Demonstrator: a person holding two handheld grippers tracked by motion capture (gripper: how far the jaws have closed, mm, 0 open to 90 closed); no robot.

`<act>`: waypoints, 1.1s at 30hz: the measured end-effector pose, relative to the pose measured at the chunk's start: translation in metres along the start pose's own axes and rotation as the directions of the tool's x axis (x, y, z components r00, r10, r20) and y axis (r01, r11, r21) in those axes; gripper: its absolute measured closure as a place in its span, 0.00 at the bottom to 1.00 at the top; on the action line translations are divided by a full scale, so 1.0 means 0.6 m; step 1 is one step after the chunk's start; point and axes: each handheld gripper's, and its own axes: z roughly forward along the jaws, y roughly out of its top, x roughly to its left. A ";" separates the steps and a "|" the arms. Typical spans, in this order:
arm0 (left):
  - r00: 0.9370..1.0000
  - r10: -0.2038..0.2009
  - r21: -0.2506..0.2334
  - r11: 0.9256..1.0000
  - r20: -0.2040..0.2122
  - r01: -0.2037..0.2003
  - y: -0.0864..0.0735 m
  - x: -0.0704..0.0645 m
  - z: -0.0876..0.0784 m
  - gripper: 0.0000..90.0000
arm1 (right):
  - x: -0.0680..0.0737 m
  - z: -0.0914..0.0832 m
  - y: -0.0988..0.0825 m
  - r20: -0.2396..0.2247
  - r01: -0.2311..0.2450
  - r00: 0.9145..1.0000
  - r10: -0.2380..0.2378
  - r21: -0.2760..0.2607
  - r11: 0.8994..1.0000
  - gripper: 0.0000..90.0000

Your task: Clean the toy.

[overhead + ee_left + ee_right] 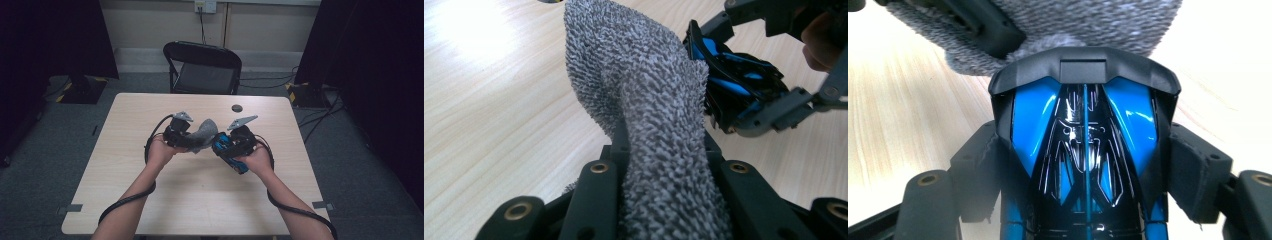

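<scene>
wiping blue toy car (1083, 150) with grey cloth (649, 100), seemingly.

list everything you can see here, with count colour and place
fuzzy grey cloth: 1, grey, clamped in the left gripper, touching the toy
glossy blue and black plastic toy car: 1, blue and black, between the right gripper's jaws
small round dark disc: 1, dark, far side of the table
light wooden table: 1, pale wood, centre
black folding chair: 1, black, behind the table
left gripper: 1, black, shut on cloth
right gripper: 1, black, gripping toy
</scene>
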 end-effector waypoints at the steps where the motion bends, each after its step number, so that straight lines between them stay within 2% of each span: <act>1: 1.000 0.000 -0.003 1.000 0.004 0.000 -0.002 0.000 -0.001 0.80 | -0.001 0.000 0.000 -0.001 -0.005 1.000 0.005 0.000 1.000 0.29; 17: 0.999 0.023 -0.007 1.000 0.029 -0.023 -0.017 -0.017 -0.016 0.80 | -0.011 -0.005 0.001 0.023 -0.019 1.000 0.019 0.005 1.000 0.29; 24: 0.999 0.036 0.030 0.999 0.041 -0.038 -0.030 -0.019 -0.018 0.80 | -0.017 -0.011 -0.001 0.032 -0.031 0.999 0.032 -0.006 0.999 0.29; 27: 0.999 0.026 0.028 0.999 0.030 -0.027 -0.038 -0.013 -0.018 0.80 | -0.019 -0.015 0.000 0.035 -0.033 0.999 0.033 -0.010 0.999 0.29; 30: 1.000 0.007 0.003 1.000 -0.019 -0.007 -0.041 -0.002 -0.023 0.79 | -0.018 -0.017 0.002 0.033 -0.029 0.999 0.030 -0.014 0.999 0.29; 33: 0.999 -0.007 -0.014 1.000 -0.042 0.007 -0.039 0.005 -0.026 0.79 | -0.016 -0.018 0.004 0.034 -0.027 0.999 0.027 -0.014 1.000 0.29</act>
